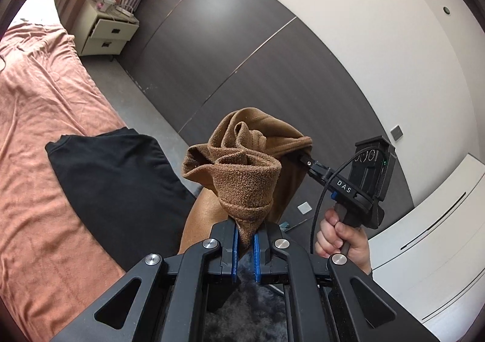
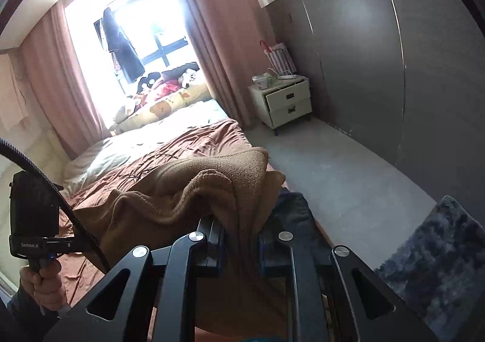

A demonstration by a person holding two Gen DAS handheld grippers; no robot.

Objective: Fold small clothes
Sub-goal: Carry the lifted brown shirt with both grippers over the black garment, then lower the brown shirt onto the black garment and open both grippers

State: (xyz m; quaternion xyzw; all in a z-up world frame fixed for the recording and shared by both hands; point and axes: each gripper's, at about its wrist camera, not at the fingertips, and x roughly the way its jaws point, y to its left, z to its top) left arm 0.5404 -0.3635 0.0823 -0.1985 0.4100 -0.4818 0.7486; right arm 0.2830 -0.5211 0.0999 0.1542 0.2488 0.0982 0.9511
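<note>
A brown fleece garment [image 1: 245, 172] hangs in the air between both grippers, above the bed's edge. My left gripper [image 1: 246, 234] is shut on one bunched corner of it, the blue pads [image 1: 234, 246] pinching the cloth. In the left wrist view the right gripper [image 1: 300, 157] reaches in from the right, its tips buried in the far side of the garment. In the right wrist view the brown garment [image 2: 194, 190] drapes over my right gripper [image 2: 241, 231], which is shut on a fold. A black garment [image 1: 118, 187] lies flat on the bed.
The bed with a pink-brown cover [image 1: 33, 129] lies to the left. A white nightstand [image 2: 286, 102] stands by the dark wardrobe wall [image 2: 379, 69]. A grey shaggy rug [image 2: 439, 257] lies on the floor. A hand [image 1: 342, 239] holds the right gripper's handle.
</note>
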